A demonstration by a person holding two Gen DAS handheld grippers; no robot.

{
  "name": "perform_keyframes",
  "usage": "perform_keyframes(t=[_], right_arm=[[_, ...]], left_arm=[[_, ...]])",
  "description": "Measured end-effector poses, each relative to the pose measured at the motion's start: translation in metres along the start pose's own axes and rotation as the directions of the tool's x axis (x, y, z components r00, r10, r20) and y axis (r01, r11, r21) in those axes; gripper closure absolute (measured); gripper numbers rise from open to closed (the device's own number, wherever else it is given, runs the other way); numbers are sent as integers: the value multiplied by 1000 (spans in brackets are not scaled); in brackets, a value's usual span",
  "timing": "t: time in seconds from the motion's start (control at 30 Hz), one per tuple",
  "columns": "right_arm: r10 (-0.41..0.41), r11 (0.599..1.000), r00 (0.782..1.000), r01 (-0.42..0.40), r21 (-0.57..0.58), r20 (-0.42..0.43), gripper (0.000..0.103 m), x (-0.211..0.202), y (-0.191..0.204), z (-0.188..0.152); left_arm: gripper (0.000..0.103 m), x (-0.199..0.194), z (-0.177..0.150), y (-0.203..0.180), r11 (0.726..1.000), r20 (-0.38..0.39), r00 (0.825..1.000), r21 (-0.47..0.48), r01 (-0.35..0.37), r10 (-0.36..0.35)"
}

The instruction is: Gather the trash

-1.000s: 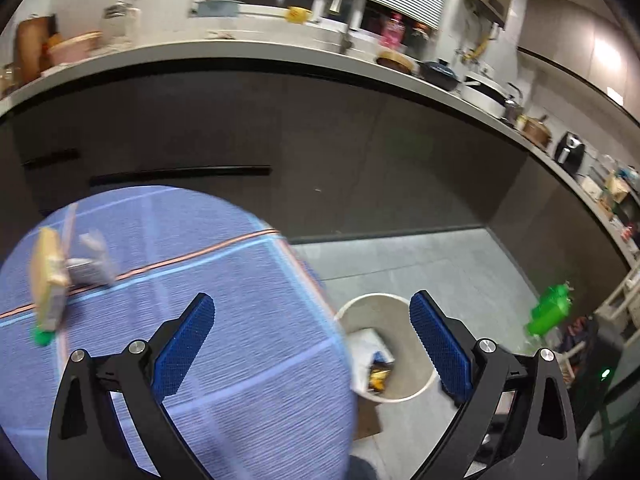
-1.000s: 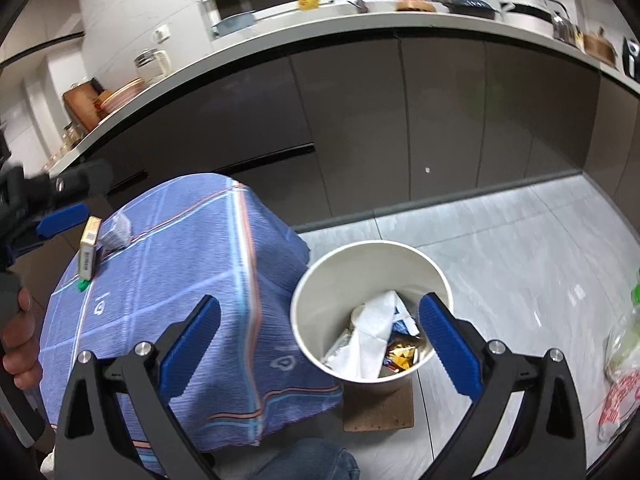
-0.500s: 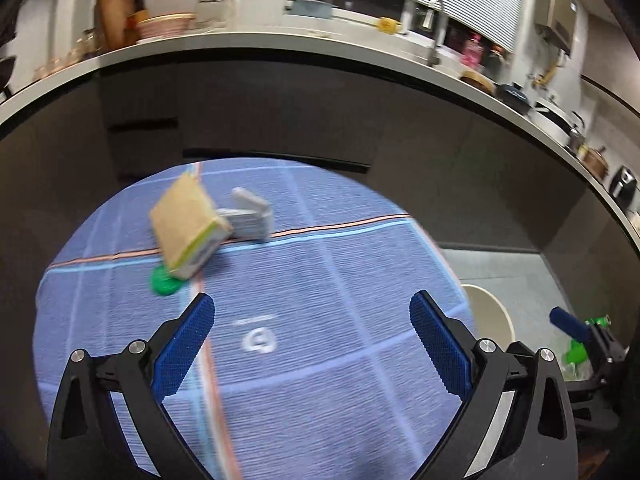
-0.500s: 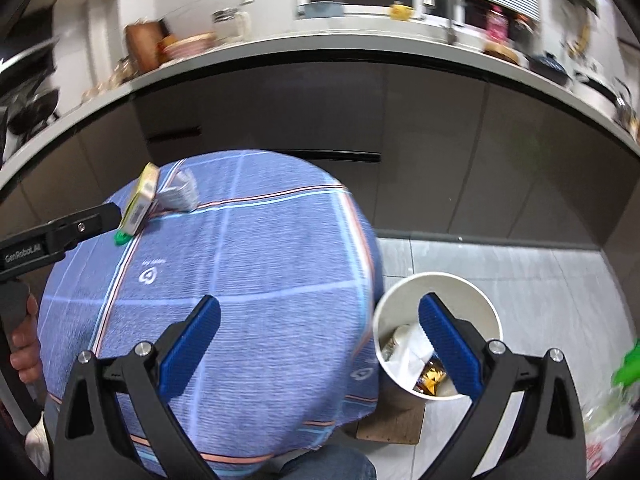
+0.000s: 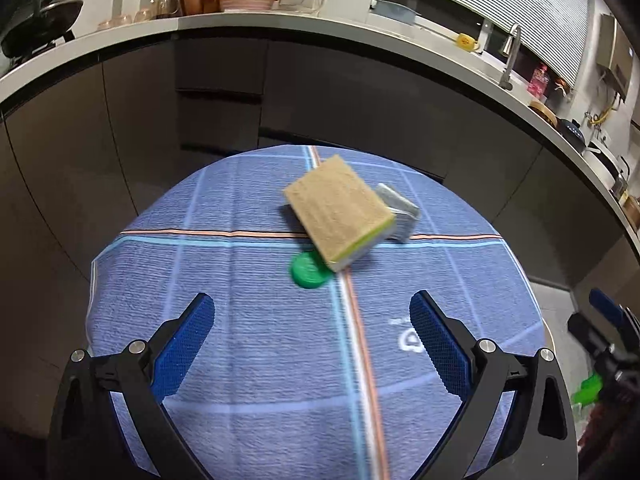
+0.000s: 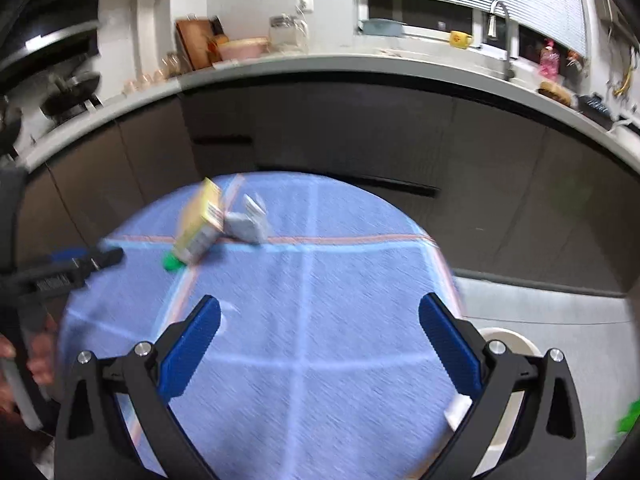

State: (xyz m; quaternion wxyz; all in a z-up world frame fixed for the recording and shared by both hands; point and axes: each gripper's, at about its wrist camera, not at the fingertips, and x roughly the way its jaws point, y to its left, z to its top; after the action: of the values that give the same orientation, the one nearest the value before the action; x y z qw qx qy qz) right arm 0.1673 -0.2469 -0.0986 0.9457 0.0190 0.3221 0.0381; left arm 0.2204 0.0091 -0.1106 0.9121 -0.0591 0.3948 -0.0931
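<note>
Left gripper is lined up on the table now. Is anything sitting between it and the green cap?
Nothing visible. The left gripper is open, with only bare blue tablecloth between its fingers and the green cap. The tan box overlaps the cap's far edge, beyond it.

Tan-topped box [image 5: 339,216] tilted on blue cloth, propped over green cap [image 5: 307,270], touching grey packet [image 5: 400,209].

Both views swung left off bin [image 6: 508,344] onto blue-cloth surface [image 5: 256,344]. Left gripper [image 5: 312,336] now faces box [image 5: 340,220], green cap [image 5: 308,270], grey packet [image 5: 400,212]; right gripper [image 6: 320,344] trails alongside, view blurred.
</note>
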Motion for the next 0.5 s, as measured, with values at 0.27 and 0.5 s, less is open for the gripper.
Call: perform_keyframes(t=[0.27,0.5], right_arm=[[-31,992,997,22,-127,-67,3,49,43,22],[-28,989,996,15,-150,-88,3,74,53,27]], left_arm=[[9,27,23,-1,994,-60,993,37,106,-104],[9,71,61,-1,988,-111,984,-84,130,-139]])
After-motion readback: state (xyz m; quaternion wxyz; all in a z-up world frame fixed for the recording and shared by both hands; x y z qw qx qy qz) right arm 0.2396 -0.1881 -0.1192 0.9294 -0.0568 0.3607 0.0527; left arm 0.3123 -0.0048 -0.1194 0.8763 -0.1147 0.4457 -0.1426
